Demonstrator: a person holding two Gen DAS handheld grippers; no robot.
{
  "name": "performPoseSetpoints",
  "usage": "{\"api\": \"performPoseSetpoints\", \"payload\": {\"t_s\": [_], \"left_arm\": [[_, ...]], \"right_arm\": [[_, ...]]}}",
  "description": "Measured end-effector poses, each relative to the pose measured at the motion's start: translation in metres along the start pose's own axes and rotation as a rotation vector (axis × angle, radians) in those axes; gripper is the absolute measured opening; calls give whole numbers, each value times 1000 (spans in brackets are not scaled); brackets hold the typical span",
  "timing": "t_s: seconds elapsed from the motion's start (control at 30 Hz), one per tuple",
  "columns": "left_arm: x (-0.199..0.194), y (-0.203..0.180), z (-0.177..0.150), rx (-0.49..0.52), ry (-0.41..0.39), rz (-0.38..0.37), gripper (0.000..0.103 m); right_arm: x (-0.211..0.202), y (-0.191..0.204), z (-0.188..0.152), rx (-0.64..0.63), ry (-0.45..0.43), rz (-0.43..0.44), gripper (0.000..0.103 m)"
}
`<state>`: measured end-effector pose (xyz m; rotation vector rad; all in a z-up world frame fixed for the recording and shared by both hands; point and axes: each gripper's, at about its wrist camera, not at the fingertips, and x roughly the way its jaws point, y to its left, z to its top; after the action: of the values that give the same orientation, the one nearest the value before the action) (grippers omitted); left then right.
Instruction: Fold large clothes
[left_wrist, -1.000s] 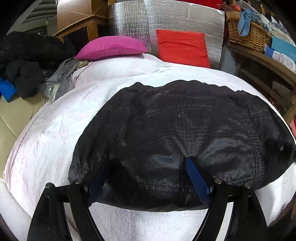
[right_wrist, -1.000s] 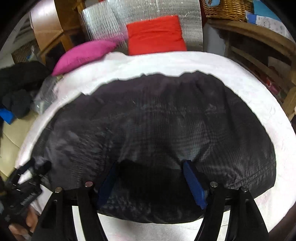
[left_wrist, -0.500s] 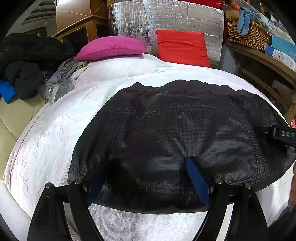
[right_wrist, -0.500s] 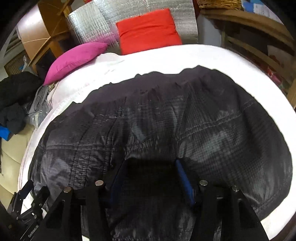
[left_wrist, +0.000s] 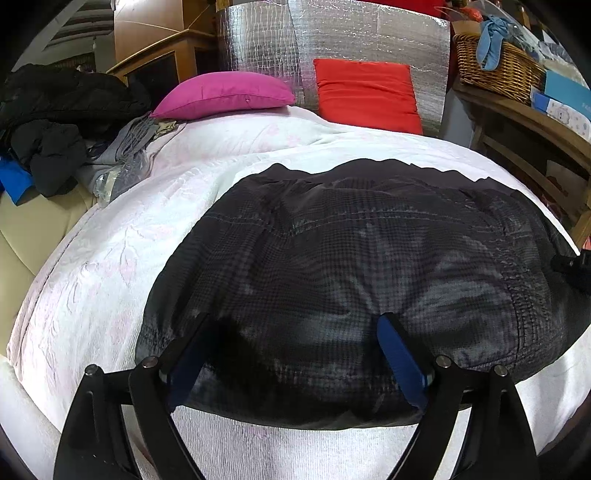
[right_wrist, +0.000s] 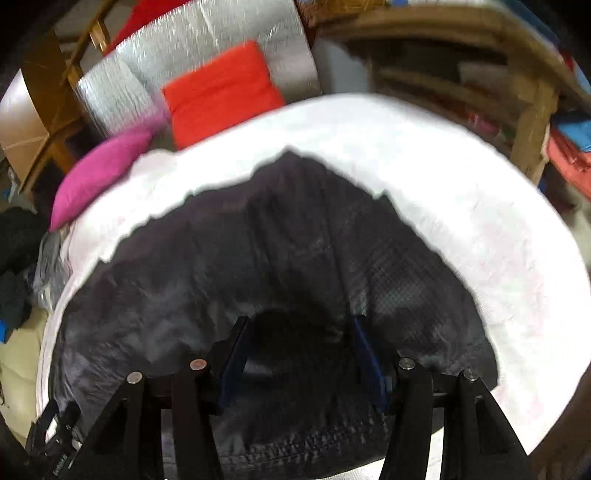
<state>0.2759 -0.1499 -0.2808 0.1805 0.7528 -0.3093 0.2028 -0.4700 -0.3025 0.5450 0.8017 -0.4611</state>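
Note:
A large dark checked padded jacket (left_wrist: 351, 266) lies spread on a white bedspread (left_wrist: 110, 258). My left gripper (left_wrist: 295, 332) is open, its blue-padded fingers (left_wrist: 400, 360) resting over the jacket's near edge. The jacket also fills the right wrist view (right_wrist: 258, 266), which is blurred. My right gripper (right_wrist: 299, 332) is open but narrower, its fingers (right_wrist: 365, 350) pressed into the fabric, which bunches between them. The right gripper's tip shows at the right edge of the left wrist view (left_wrist: 574, 267). The left gripper shows at the lower left of the right wrist view (right_wrist: 55, 439).
A pink pillow (left_wrist: 225, 94) and a red cushion (left_wrist: 365, 94) lie at the bed's far end against silver foil panels (left_wrist: 332, 40). Dark clothes (left_wrist: 48, 122) are piled at left. A wooden shelf with a wicker basket (left_wrist: 495, 70) stands at right.
My right gripper has pushed forward and down onto the jacket, swung to the right, and its fingers have narrowed with fabric bunching between them. The left gripper has stayed put.

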Motion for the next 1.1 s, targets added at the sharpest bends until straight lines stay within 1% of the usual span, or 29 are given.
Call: {"api": "performPoseSetpoints", "payload": {"t_s": [0.07, 0.2, 0.3, 0.4, 0.47, 0.57, 0.63, 0.67, 0.7, 0.73, 0.8, 0.87, 0.97, 1.03, 1.1], "left_arm": [[0, 0, -1, 0, 0, 3, 90], [-4, 2, 0, 0, -2, -5, 90], [-12, 12, 5, -17, -34, 8, 90], [-18, 32, 12, -67, -65, 43, 90], [-16, 50, 17, -120, -54, 67, 90], [-5, 77, 18, -207, -7, 89, 90], [6, 86, 16, -237, 35, 92, 90], [13, 88, 14, -236, 64, 90, 90], [23, 88, 12, -232, 108, 84, 90], [27, 89, 11, -239, 122, 78, 91], [27, 93, 9, -267, 124, 59, 91], [25, 95, 11, -260, 130, 51, 91], [17, 101, 21, -266, 111, 45, 90], [15, 106, 34, -257, 99, 28, 90], [20, 108, 48, -231, 94, 46, 90]], "right_arm": [[-5, 4, 0, -36, -16, -13, 59], [-22, 2, -1, 3, -69, 43, 59], [-40, 12, -5, -52, -133, 80, 59], [-48, 31, -13, -111, -164, 112, 59], [-43, 37, -14, -128, -147, 129, 59], [-35, 47, -18, -146, -103, 166, 59], [-28, 55, -22, -184, -77, 149, 59], [-19, 56, -23, -192, -55, 141, 59], [-10, 55, -24, -196, -24, 127, 59], [-3, 55, -25, -200, 8, 115, 59], [-3, 54, -25, -201, 5, 123, 59], [-11, 46, -21, -181, -11, 150, 59], [-27, 18, -6, -113, -69, 150, 59], [-33, -2, 8, -80, -81, 131, 59], [-31, -19, 20, -42, -55, 141, 48]]}}
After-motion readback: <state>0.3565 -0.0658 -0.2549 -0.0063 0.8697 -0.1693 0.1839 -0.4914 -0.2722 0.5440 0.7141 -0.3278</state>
